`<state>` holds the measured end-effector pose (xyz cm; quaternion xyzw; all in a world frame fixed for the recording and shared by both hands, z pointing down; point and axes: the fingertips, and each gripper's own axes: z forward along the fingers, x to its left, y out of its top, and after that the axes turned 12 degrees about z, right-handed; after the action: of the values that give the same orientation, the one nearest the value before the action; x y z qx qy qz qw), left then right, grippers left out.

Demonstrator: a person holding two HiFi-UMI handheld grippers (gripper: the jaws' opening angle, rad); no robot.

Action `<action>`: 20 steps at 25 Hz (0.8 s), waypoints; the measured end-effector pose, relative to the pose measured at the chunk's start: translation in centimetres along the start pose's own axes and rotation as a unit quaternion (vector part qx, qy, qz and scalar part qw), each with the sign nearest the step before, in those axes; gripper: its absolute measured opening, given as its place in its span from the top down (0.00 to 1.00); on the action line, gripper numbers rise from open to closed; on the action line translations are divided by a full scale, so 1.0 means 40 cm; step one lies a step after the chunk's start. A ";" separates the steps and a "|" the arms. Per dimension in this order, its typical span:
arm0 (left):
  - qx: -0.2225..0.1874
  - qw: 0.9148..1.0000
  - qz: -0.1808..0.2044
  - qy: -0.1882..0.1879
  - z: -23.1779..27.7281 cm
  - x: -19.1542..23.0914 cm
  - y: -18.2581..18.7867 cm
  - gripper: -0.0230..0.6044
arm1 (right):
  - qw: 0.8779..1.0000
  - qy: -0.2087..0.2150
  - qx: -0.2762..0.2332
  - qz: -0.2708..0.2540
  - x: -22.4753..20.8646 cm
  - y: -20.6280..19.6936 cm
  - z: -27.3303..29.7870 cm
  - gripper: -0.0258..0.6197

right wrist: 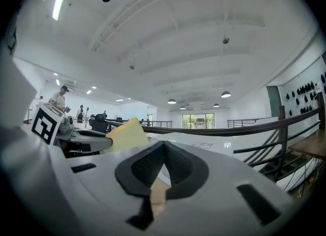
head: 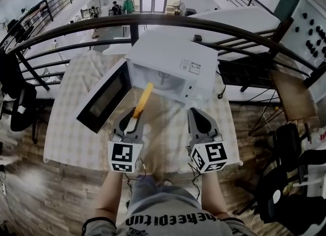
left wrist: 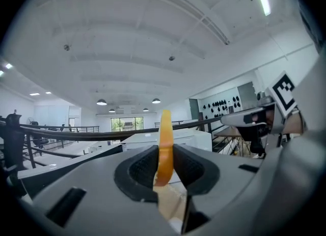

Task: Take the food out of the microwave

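L gripper (left wrist: 164,165) clamped on orange food slice (left wrist: 165,138), at the microwave (head: 173,64) mouth.
Jaws pinch the slice edge-on by its near end, so the rest pokes fwd; its tip looks level w/ the cavity opening, above the table (head: 71,128). Door (head: 104,96) hangs open to the left for access. R gripper (right wrist: 164,153) has jaws together, empty, prob. just parked beside.

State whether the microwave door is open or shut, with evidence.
Open: the door stands swung out to the left of the microwave, baring its white cavity.
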<state>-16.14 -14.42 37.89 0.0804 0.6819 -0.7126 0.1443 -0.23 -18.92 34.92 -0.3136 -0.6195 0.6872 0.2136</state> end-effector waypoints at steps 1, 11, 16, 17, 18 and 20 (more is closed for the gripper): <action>0.000 1.000 -0.004 0.000 -0.005 -0.003 0.008 0.84 | 1.000 0.001 0.000 -0.001 0.001 0.003 -0.003 0.95; -0.026 0.999 -0.030 0.030 -0.057 -0.002 0.080 0.83 | 1.000 0.011 -0.012 -0.004 0.003 0.028 -0.041 0.95; -0.037 0.998 -0.036 0.045 -0.080 -0.001 0.111 0.83 | 1.000 0.012 -0.015 -0.008 0.000 0.040 -0.061 0.95; -0.039 0.997 -0.038 0.047 -0.084 -0.003 0.115 0.83 | 1.000 0.012 -0.015 -0.009 -0.002 0.041 -0.065 0.95; -0.041 0.997 -0.039 0.049 -0.087 -0.006 0.120 0.83 | 1.000 0.012 -0.015 -0.009 -0.005 0.041 -0.069 0.95; -0.045 0.997 -0.042 0.053 -0.093 -0.011 0.127 0.83 | 1.000 0.012 -0.016 -0.012 -0.010 0.041 -0.078 0.95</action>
<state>-14.42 -10.83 33.01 0.0829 0.7230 -0.6811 0.0812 2.36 -17.19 33.24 -0.3178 -0.6312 0.6709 0.2246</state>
